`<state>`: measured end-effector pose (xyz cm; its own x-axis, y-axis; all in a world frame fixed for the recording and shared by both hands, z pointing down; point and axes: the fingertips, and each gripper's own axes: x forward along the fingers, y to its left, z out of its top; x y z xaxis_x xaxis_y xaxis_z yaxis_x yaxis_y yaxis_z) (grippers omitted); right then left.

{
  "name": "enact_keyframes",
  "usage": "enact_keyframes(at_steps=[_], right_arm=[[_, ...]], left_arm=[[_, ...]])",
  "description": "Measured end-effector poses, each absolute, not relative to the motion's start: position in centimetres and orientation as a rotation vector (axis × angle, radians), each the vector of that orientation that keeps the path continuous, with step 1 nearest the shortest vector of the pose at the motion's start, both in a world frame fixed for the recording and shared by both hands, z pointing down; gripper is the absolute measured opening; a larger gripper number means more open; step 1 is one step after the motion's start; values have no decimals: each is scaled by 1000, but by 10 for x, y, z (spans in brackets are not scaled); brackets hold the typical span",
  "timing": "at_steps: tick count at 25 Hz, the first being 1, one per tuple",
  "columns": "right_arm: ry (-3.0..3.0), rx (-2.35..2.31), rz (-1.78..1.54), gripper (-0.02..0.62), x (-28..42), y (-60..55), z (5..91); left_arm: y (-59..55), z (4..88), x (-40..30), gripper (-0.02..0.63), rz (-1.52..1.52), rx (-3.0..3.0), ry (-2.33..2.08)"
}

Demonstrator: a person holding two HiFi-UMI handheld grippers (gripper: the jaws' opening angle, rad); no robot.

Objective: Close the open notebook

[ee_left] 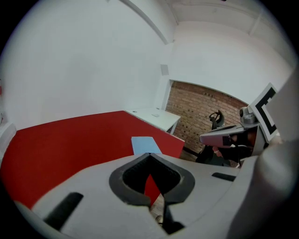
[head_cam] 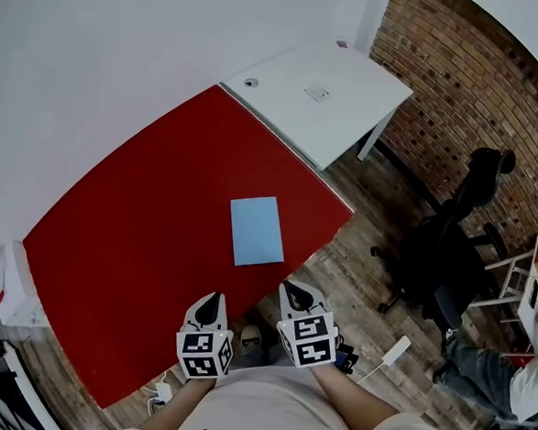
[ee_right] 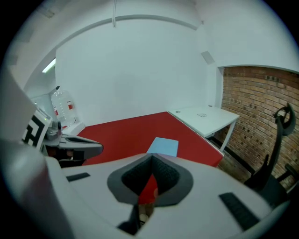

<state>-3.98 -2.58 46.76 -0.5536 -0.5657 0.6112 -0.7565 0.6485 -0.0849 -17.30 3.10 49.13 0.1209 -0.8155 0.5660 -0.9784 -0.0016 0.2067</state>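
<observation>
- Looking at a light blue notebook [head_cam: 256, 230], cover shut, lying flat on the red table [head_cam: 130, 236] near its front edge.
- Long side running away from the body toward the far wall, with the far end leaning a touch left in the head view.
- Plain cover, short edges facing near and far.
- Left gripper [head_cam: 210, 303]: jaws pressed together, nothing pinched, hanging clear of the notebook.
- Right gripper [head_cam: 298, 296]: same deal, tips touching and empty, just beside the left one.
- Black-and-white square markers on both gripper cubes.
- Red label on a clear bottle [ee_right: 63, 106], print too small to read.
- Possibly a small sticker on the white desk [head_cam: 350, 105], hard to say.
</observation>
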Motion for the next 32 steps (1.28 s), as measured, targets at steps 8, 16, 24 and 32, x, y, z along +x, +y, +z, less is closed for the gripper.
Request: enact_keyframes(at_steps=[8,16,24,32], right_arm=[[-2365,1039,489,6,-27,-15,472],[-2367,1023,472,5,-21,-7,467],[-2359,1038,477,5,-12,-7,468],[-2367,1027,475,5,-11,-3,470]], left_arm=[[21,479,-151,-6,406,1918,-1734],[17,473,-129,-6,400,1955,-1718],[18,471,-123,-6,400,1961,-1723],[22,472,-121,-6,402,1960,-1723]])
